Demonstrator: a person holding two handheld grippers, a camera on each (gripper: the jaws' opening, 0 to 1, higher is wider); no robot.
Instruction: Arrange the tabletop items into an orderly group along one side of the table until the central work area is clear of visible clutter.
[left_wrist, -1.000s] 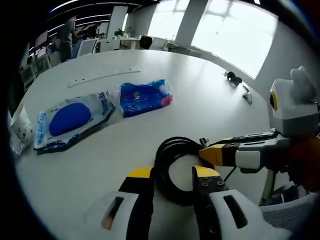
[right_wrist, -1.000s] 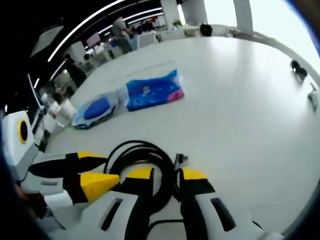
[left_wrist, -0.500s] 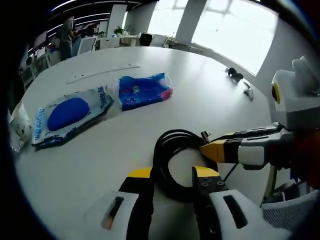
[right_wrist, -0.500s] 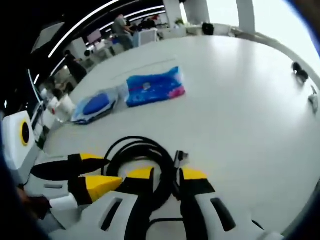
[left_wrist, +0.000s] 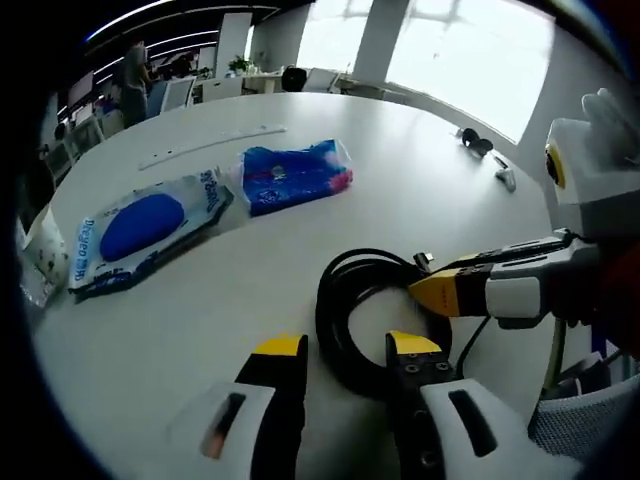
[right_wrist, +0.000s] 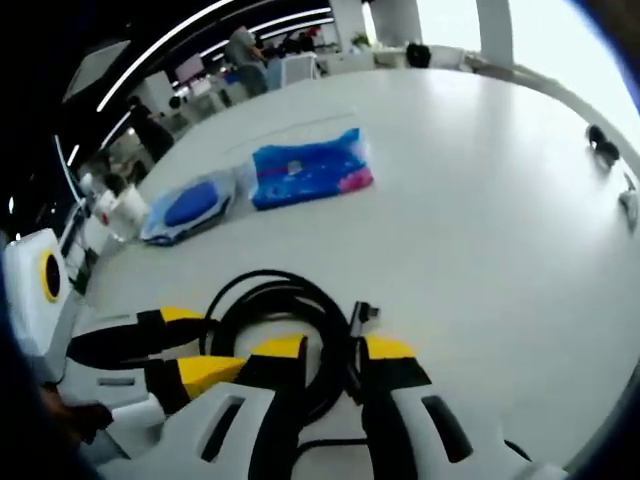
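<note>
A coiled black cable (left_wrist: 372, 312) lies on the white table (left_wrist: 420, 190) near its front edge. My left gripper (left_wrist: 346, 345) stands open, and the coil's near arc lies between its jaws. From the right, my right gripper (left_wrist: 432, 286) holds the coil's far side. In the right gripper view, my right gripper (right_wrist: 334, 347) is shut on the cable (right_wrist: 268, 300), with the cable's plug (right_wrist: 362, 313) just ahead. The left gripper (right_wrist: 200, 343) enters there from the left, its jaws apart beside the coil.
A clear pack with a blue oval (left_wrist: 140, 228) and a blue-and-pink packet (left_wrist: 293, 176) lie side by side at the left. A clear bag (left_wrist: 40, 265) sits at the left edge. Small dark items (left_wrist: 472, 142) lie far right. A white strip (left_wrist: 210, 145) lies behind the packs.
The coil has slid a little to the right and away from my left jaws with the right gripper. The packs have kept their places.
</note>
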